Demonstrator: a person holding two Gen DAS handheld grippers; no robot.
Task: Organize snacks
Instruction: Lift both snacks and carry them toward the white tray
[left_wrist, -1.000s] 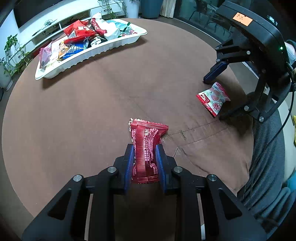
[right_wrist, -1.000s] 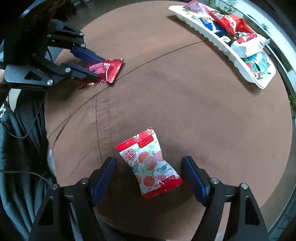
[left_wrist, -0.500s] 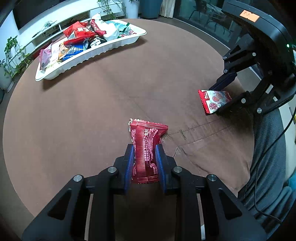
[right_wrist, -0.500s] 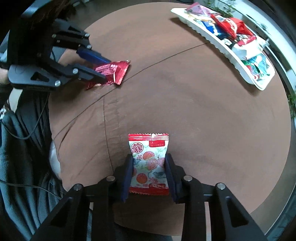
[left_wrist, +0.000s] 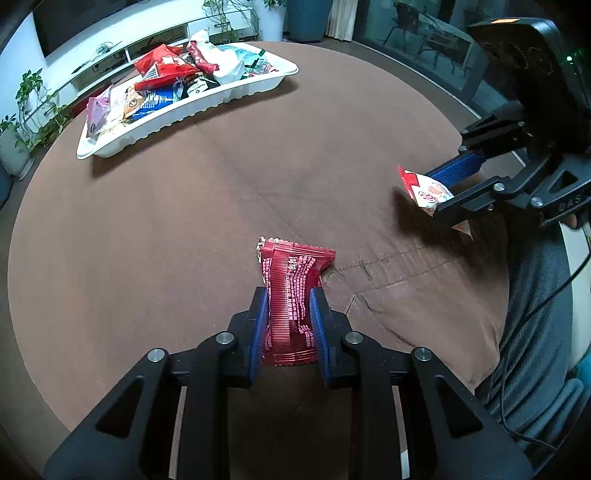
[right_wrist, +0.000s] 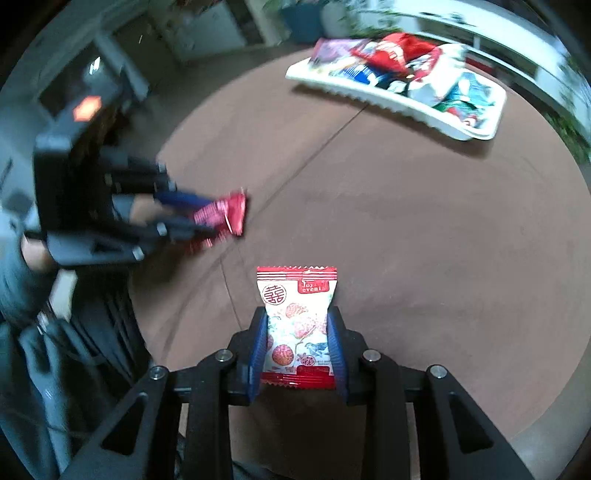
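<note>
The left gripper (left_wrist: 289, 314) held a dark red crinkled foil snack packet (left_wrist: 291, 295) between its blue pads (left_wrist: 258, 332), jaws narrow and pressed on the packet's sides. The packet stood lengthwise between the jaws, its far end splayed out over the round worktop covered in brown cloth (left_wrist: 147, 221). Pale printed lines ran down the packet's face (too small to read).

The right gripper (right_wrist: 297, 343) had its jaws closing on a white square snack sachet with red serrated ends (right_wrist: 297, 325), and the blue pads (right_wrist: 258, 343) pressed on both side edges. The sachet's face showed a round red double-happiness emblem at upper left and a red label at upper right whose second line read "events" (the first line was not legible). Red fruit pictures and a small blue bird figure filled the area below. In the left wrist view the same sachet (left_wrist: 426, 190) appeared edge-on in the jaws, clear of the cloth, with its shadow below.

A long white plastic tray with a ribbed wall (left_wrist: 192, 110) sat at the far side of the worktop, well apart from both grippers. It held a heap of mixed packets (left_wrist: 173, 74) in red, blue, white, pink and teal; their print could not be read. The right wrist view was motion-blurred outside the gripper itself.
</note>
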